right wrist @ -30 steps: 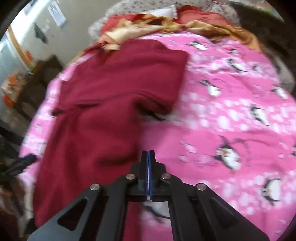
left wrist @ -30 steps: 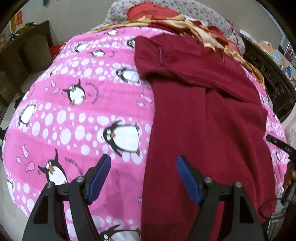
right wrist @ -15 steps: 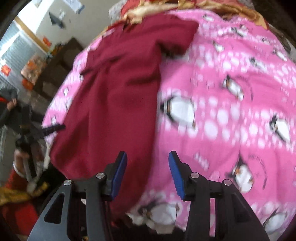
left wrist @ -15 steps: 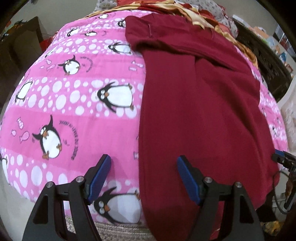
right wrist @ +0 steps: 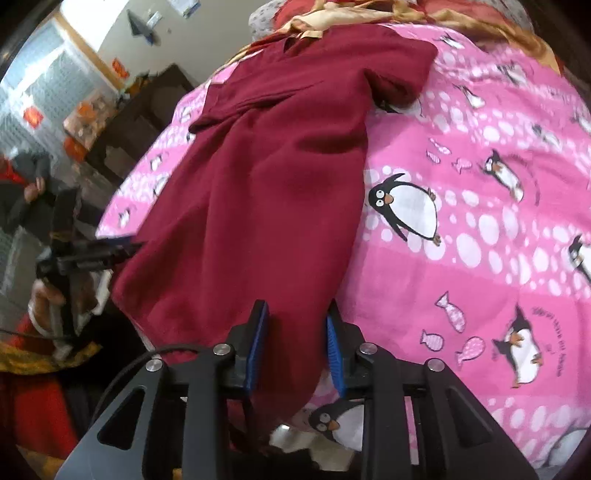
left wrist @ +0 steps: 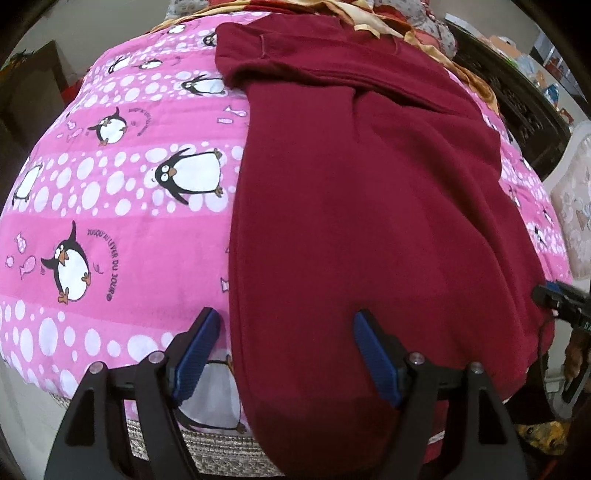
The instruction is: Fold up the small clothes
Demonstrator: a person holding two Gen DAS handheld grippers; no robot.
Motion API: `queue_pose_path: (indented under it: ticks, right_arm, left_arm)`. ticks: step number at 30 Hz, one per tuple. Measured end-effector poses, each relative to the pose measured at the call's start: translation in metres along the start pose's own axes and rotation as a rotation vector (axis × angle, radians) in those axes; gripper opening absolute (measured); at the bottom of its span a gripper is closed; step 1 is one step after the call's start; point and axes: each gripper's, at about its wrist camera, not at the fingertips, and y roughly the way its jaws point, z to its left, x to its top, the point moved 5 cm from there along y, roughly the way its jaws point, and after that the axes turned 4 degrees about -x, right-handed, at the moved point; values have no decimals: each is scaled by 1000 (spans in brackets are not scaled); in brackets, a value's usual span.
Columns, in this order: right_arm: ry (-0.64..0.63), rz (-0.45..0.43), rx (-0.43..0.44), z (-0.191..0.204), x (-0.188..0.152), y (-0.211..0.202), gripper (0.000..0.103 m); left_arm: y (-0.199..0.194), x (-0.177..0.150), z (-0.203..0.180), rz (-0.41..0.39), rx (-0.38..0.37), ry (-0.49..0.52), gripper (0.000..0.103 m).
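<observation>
A dark red garment [left wrist: 369,184] lies lengthwise on a pink penguin blanket [left wrist: 129,221], its hem hanging over the near edge of the bed. My left gripper [left wrist: 286,321] is open over the hem's left corner, with the garment's side edge between its blue pads. The right gripper [left wrist: 557,299] shows at the hem's other corner. In the right wrist view the garment [right wrist: 277,166] runs away from me. There my right gripper [right wrist: 297,317] has its jaws closing, the hem corner between the pads with a gap still showing. The left gripper [right wrist: 92,251] is at the far left.
Orange and gold cloths [right wrist: 406,11] are heaped at the head of the bed. Dark furniture [left wrist: 517,110] stands along one side, and a dark cabinet [right wrist: 147,110] along the other. A woven mat edge [left wrist: 221,450] shows under the blanket [right wrist: 480,258]. A person's hand [right wrist: 48,295] holds the left gripper.
Both grippers have come back down the garment to its near hem. The right gripper went from shut to open, then narrowed around the hem corner. The left one has stayed open.
</observation>
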Motion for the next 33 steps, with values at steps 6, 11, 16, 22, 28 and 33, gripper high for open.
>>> queue_pose_path:
  ticks: [6, 11, 16, 22, 28, 33]
  right_arm:
    - [21, -10, 22, -2, -3, -3, 48]
    - [38, -3, 50, -3, -1, -2, 49]
    - [1, 4, 51, 1, -1, -1, 54]
    - [-3, 2, 74, 3, -1, 0, 61]
    - [0, 17, 99, 2, 3, 4, 61]
    - [-16, 57, 126, 1, 9, 9, 61]
  left_arm:
    - [-8, -2, 11, -2, 13, -23, 79]
    - [-9, -4, 15, -1, 21, -30, 79]
    - [-7, -6, 14, 6, 28, -19, 79]
    - [-12, -4, 23, 18, 5, -60, 79]
    - [-10, -8, 27, 26, 2, -76, 79]
    - [-5, -9, 14, -1, -7, -78, 79]
